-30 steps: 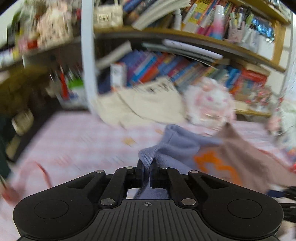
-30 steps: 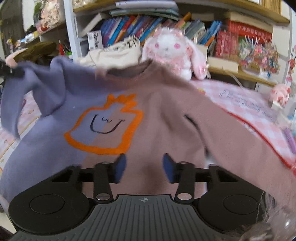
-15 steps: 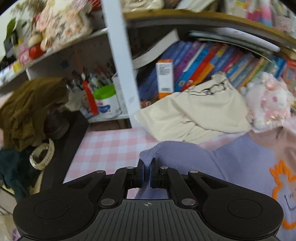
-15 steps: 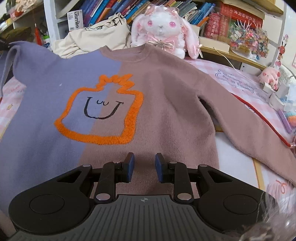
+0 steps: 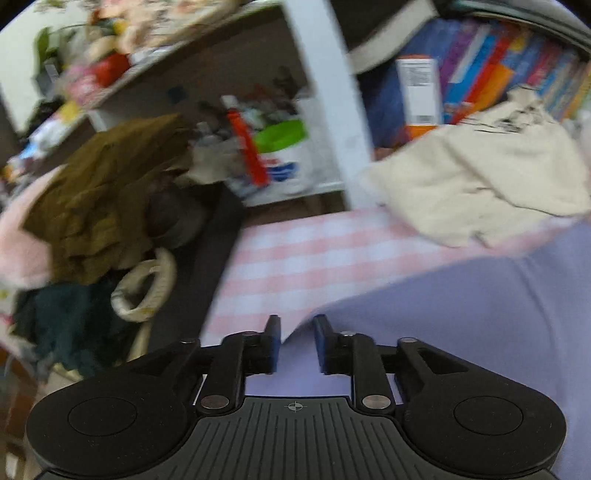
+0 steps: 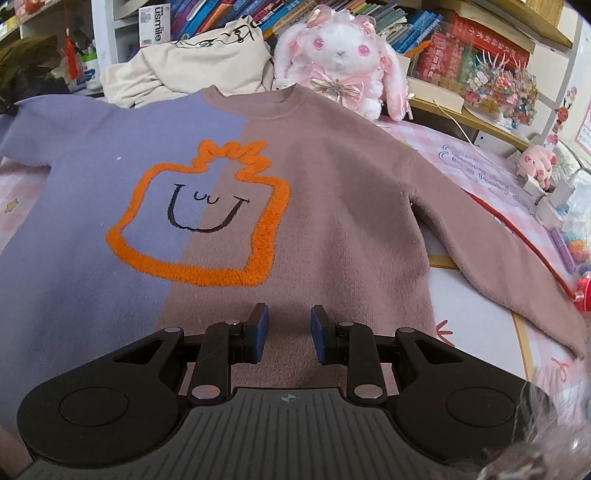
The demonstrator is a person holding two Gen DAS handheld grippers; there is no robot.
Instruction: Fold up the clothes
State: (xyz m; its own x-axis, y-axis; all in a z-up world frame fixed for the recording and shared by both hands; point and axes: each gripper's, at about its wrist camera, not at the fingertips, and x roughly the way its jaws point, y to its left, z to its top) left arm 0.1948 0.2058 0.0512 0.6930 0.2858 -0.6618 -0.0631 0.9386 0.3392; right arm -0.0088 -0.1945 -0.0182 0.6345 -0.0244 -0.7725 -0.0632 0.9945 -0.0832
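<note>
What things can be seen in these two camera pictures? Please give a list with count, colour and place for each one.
knitted two-colour sweater: one, lilac and dusty pink with orange outlined face, spread flat on the table.
pink checked tablecloth: one, pink and white, under the sweater.
cream fabric garment: one, cream, bunched behind the sweater's collar.
plush white rabbit: one, white and pink, behind the collar, before the books.
row of books: many, mixed colours, on the shelf behind.
olive-brown cloth heap: one, olive-brown, beyond the table's left edge.
red cord: one, red, lying right of the pink sleeve.
left gripper: one, black with blue fingers, open over the lilac edge.
right gripper: one, black with blue fingers, open over the hem.
</note>
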